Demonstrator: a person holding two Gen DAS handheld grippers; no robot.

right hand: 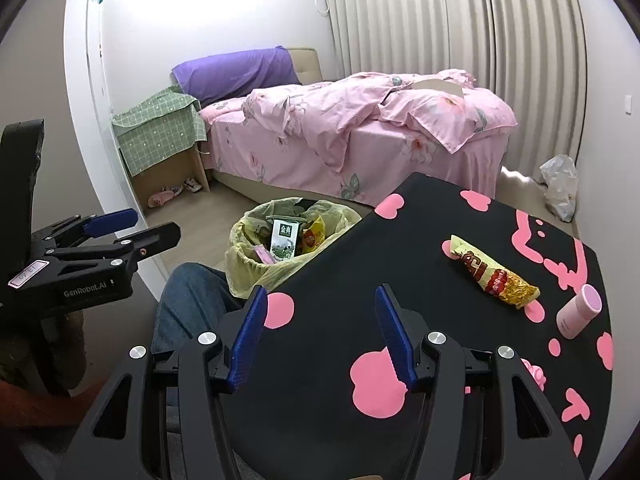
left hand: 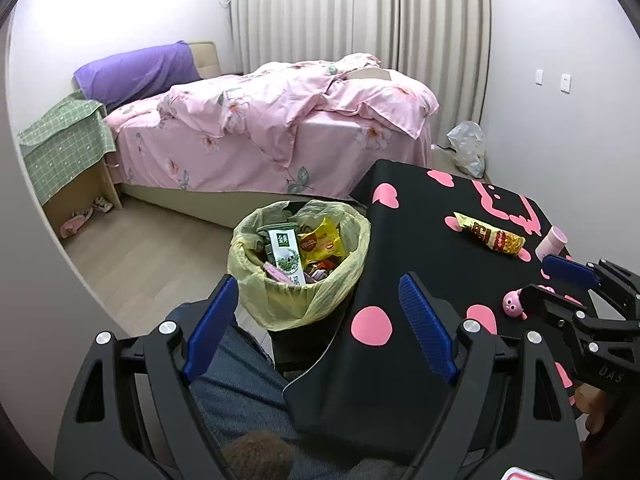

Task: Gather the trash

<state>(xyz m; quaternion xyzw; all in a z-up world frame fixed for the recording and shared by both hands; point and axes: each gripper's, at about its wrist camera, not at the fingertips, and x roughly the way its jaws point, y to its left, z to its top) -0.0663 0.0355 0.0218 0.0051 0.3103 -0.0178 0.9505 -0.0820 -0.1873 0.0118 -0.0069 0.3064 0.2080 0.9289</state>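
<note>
Only left view shows pig toy (left hand: 513, 305) — table (left hand: 420, 264); right hides it.

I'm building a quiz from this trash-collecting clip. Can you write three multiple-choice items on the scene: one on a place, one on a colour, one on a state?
1. Where does the snack wrapper lie?
A. on the black table
B. on the bed
C. on the floor

2. What colour is the liner of the trash bin?
A. blue
B. pale yellow
C. red

3. How do the left gripper and the right gripper stand?
A. both shut on wrappers
B. one holds the pink cup
C. both open and empty

Answers: 1 A, the wrapper rests on the black table with pink shapes, near the pink cup. 2 B, a pale yellow bag is folded over the bin's rim. 3 C, the blue pads of each stand apart with nothing between them.
</note>
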